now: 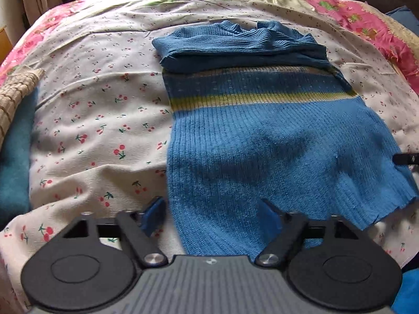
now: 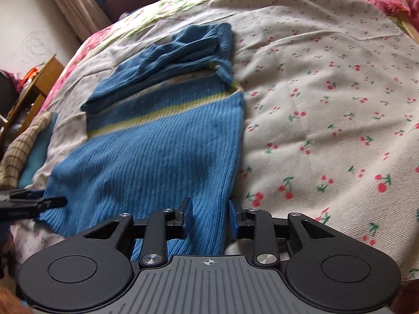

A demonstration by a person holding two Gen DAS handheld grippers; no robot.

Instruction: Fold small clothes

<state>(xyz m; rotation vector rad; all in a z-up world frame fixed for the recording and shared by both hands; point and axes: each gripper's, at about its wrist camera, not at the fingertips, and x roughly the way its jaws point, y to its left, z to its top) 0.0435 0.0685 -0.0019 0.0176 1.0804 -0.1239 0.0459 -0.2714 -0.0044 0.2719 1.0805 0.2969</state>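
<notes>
A small blue knit sweater (image 1: 264,141) with a yellow-green stripe lies flat on the cherry-print bedsheet (image 1: 99,110), its sleeves folded across the chest at the far end. My left gripper (image 1: 212,214) is open over the sweater's near left hem corner, one finger on each side of the left edge. My right gripper (image 2: 210,216) is open, its fingers straddling the sweater's (image 2: 157,151) near right hem corner. The left gripper's tip (image 2: 49,201) shows at the far hem corner in the right wrist view.
A plaid cloth (image 1: 15,96) on a teal towel (image 1: 15,162) lies at the bed's left edge. A pink floral quilt (image 1: 366,23) covers the far side. A wooden table (image 2: 34,89) stands left of the bed.
</notes>
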